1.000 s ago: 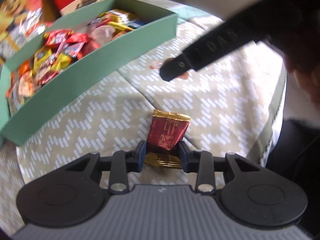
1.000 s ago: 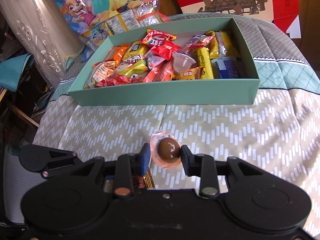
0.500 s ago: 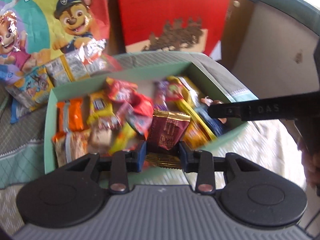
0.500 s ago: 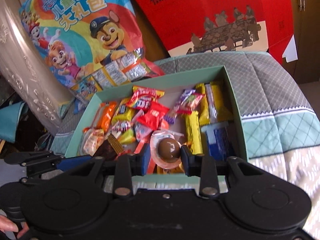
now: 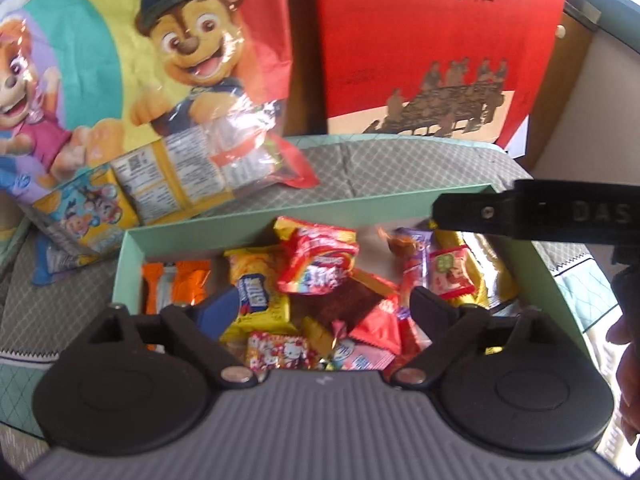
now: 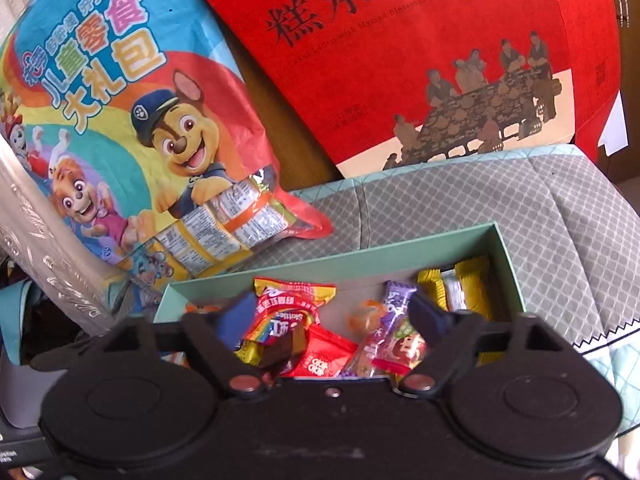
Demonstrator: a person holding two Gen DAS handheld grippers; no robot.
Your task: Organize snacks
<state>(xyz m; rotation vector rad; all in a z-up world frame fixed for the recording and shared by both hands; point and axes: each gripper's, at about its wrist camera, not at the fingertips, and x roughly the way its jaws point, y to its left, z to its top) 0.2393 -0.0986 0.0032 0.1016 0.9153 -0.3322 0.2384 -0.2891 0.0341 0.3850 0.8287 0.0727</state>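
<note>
Both the left claw (image 5: pixel 324 304) and right claw (image 6: pixel 336 316) have just been opening wide and hold nothing, hovering right over the green box (image 5: pixel 132 248), presumably so the dark red packet (image 5: pixel 346 300) and other snacks land inside, just below and ahead of them.

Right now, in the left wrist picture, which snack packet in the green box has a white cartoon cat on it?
The small red packet at the near edge of the green box, just left of centre. The other packets show no cat.
</note>
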